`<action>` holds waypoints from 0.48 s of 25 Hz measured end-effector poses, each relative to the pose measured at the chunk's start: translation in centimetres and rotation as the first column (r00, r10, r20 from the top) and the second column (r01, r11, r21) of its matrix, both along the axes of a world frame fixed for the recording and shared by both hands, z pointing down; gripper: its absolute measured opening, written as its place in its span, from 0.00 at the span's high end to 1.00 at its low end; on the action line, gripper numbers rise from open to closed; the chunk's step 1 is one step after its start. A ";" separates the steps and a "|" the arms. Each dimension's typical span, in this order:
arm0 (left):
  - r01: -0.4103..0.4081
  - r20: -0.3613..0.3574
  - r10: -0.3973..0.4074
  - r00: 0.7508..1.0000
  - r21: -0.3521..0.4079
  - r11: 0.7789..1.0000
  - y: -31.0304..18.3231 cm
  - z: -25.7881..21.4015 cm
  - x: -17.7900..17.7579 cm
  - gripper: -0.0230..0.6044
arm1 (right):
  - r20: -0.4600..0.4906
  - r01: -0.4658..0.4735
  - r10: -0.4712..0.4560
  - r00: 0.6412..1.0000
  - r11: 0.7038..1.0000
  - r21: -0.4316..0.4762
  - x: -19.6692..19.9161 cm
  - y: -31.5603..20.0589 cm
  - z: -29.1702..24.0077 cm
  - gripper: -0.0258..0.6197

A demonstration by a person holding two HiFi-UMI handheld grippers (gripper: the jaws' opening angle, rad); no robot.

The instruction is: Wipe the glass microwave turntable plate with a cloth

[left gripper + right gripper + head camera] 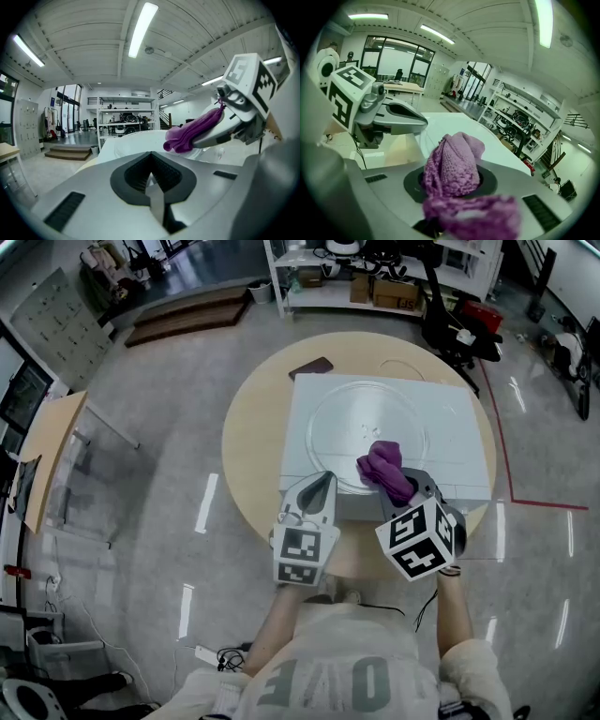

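Observation:
The clear glass turntable plate lies flat on a white slab-like box on a round wooden table. My right gripper is shut on a bunched purple cloth, which hangs over the plate's near right rim. From the right gripper view the cloth fills the jaws and hides the fingertips. My left gripper is shut with nothing in it, at the box's front edge just left of the cloth. The left gripper view shows the cloth sticking out of the right gripper above the plate.
A dark flat phone-like object lies on the table behind the box, and a faint clear ring lies beside it. White shelving and black equipment stand beyond the table. A desk stands at the left.

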State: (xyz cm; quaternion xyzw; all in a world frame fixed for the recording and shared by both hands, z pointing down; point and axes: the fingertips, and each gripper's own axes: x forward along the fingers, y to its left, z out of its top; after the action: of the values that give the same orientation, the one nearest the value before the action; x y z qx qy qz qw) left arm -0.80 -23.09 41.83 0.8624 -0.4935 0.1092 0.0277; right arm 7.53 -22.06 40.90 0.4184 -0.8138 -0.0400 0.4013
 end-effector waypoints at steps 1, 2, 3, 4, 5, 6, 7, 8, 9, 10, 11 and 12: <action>0.000 0.000 0.000 1.000 0.000 1.000 0.0 0.0 0.0 0.97 | 0.000 0.002 -0.002 1.000 1.000 -0.002 -0.2 0.6 0.0 0.89; 0.000 0.000 0.000 1.000 0.001 1.000 0.0 0.0 0.0 0.97 | -0.003 0.004 -0.004 1.000 1.000 -0.001 -0.3 1.0 0.0 0.89; 0.001 0.000 -0.001 1.000 0.001 1.000 0.0 -0.1 0.0 0.97 | -0.005 0.006 -0.006 1.000 1.000 0.000 -0.4 1.4 0.0 0.89; 0.000 0.000 0.000 1.000 0.001 1.000 0.0 -0.1 0.0 0.97 | -0.005 0.007 -0.007 1.000 1.000 -0.002 -0.4 1.7 0.0 0.89; 0.000 0.000 0.000 1.000 0.000 1.000 0.0 0.0 0.0 0.97 | -0.001 0.007 -0.007 1.000 1.000 -0.005 -0.5 2.0 0.1 0.89; 0.000 0.000 0.000 1.000 -0.002 1.000 0.0 0.1 0.0 0.97 | 0.003 0.007 -0.007 1.000 1.000 -0.010 -0.5 2.2 0.2 0.89; 0.000 -0.001 0.000 1.000 -0.004 1.000 0.0 0.2 0.0 0.97 | 0.008 0.007 -0.007 1.000 1.000 -0.013 -0.5 2.3 0.2 0.89; 0.001 -0.002 -0.001 1.000 -0.005 1.000 0.0 0.2 0.0 0.97 | 0.012 0.007 -0.007 1.000 1.000 -0.015 -0.5 2.4 0.3 0.89; 0.001 -0.002 -0.001 1.000 -0.005 1.000 0.0 0.2 0.0 0.97 | 0.018 0.006 -0.006 1.000 1.000 -0.014 -0.5 2.4 0.3 0.89; 0.001 -0.001 -0.002 1.000 -0.004 1.000 0.0 0.2 0.0 0.96 | 0.027 0.003 -0.003 1.000 1.000 -0.012 -0.5 2.3 0.2 0.89; 0.001 0.000 -0.001 1.000 -0.004 1.000 0.0 0.2 -0.1 0.97 | 0.040 -0.002 0.002 0.999 1.000 -0.007 -0.5 2.2 0.0 0.89; 0.001 0.002 -0.001 1.000 -0.003 1.000 0.1 0.2 -0.1 0.96 | 0.057 -0.012 0.012 0.998 1.000 0.001 -0.3 1.9 -0.3 0.89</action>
State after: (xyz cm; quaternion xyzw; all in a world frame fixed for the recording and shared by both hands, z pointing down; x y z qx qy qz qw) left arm -0.87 -23.03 41.99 0.8622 -0.4936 0.1107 0.0288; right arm 7.27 -20.20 40.64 0.4246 -0.8223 -0.0261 0.3779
